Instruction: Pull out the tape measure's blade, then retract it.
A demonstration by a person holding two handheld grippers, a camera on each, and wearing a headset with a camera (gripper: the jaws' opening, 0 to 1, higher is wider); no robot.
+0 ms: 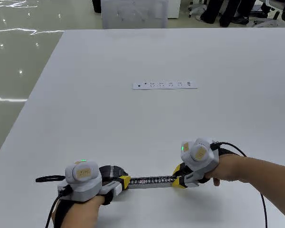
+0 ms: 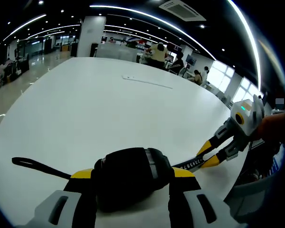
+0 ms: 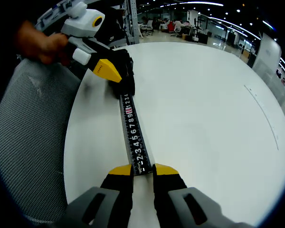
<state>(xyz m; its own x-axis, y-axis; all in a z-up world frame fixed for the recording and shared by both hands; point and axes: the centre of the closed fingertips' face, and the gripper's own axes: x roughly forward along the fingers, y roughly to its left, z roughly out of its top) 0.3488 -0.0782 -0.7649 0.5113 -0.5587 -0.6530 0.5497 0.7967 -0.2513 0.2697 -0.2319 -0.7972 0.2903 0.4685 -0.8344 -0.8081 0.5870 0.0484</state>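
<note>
Low in the head view, on the worktop (image 1: 133, 118), the left tool (image 2: 133, 175) clamps the hard tape measure (image 1: 111, 172) — the right tool (image 3: 142, 169) pinches the tip of its blade (image 3: 132, 128), likely thin and springy.

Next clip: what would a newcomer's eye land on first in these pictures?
The numbered blade stretches straight across the near edge of the white table. It runs from the black tape measure case, clamped in the left gripper, to the right gripper, whose yellow-tipped jaws pinch its end. Farther back, a white power strip lies mid-table.
</note>
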